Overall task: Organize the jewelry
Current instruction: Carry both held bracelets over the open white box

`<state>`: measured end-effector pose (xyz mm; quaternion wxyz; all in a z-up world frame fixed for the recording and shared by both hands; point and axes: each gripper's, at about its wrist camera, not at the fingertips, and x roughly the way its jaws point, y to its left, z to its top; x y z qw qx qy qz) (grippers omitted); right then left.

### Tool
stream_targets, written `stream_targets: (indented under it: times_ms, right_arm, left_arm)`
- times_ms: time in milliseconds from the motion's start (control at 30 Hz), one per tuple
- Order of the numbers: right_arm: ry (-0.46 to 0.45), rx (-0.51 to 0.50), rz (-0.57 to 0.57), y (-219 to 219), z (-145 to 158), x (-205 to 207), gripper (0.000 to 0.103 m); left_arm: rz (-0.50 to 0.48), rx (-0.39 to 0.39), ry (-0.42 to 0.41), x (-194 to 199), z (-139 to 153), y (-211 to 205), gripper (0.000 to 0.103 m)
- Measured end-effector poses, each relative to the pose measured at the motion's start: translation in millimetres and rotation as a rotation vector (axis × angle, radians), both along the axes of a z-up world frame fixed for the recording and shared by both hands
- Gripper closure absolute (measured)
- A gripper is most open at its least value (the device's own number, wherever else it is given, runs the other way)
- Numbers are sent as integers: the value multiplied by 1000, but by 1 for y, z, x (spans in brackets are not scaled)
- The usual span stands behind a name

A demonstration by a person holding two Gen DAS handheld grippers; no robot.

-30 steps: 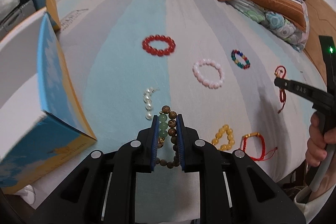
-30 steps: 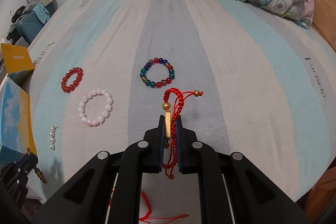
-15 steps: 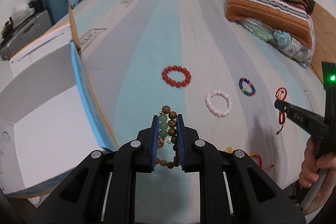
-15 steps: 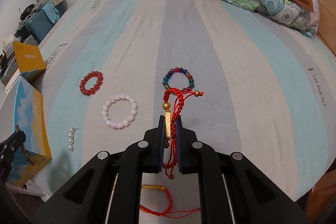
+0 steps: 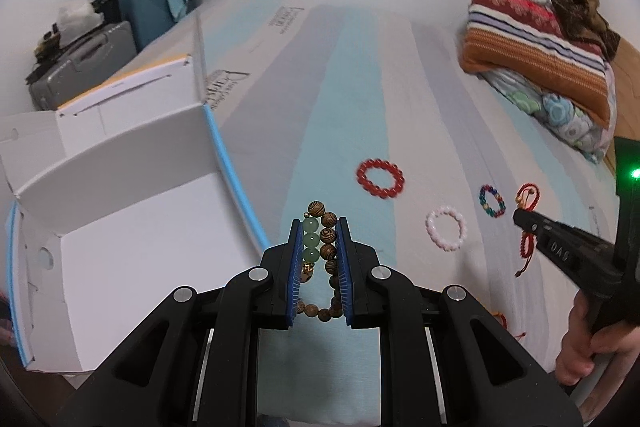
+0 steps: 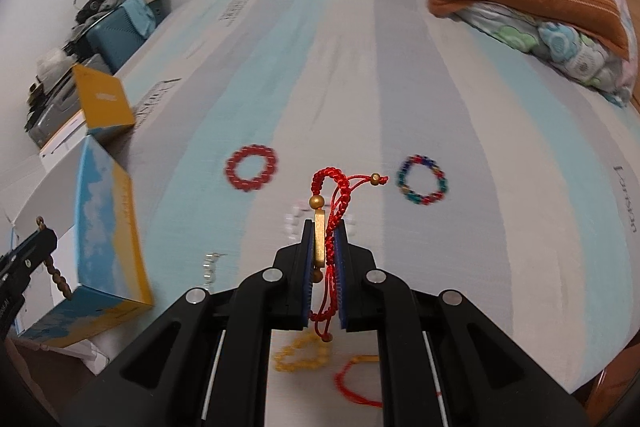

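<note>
Jaws clamp beaded bracelet [image 5: 320, 247] (beside box rim [image 5: 236, 183]); others grip red cord bracelet [image 6: 334, 215].

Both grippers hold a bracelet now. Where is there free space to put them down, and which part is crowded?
The open box shows a bare white floor. The bed sheet is free between the red bead bracelet and the folded blankets. Crowded: the near strip with the pink bracelet, multicolour bracelet, yellow bracelet and pearl piece.

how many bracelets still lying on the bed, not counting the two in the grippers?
5 visible: red bead ring, multicolour ring, pink one (mostly hidden in the right view), yellow one and red cord one near the bed edge. Others may be hidden.
</note>
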<state>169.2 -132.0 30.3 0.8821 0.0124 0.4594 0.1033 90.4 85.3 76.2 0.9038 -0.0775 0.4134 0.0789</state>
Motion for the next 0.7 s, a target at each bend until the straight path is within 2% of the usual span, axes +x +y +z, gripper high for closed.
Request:
stream_targets:
  times_ms: [267, 367, 700]
  right_arm:
    - [-12, 18, 65, 45, 15, 0, 94]
    - [-27, 6, 95, 64, 20, -2, 94]
    - [-59, 2, 172, 125, 29, -15, 94]
  left_arm:
    - [79, 6, -15, -15, 15, 39, 87]
    - [113, -18, -9, -22, 16, 59, 87]
    - [221, -3, -8, -56, 14, 115, 87]
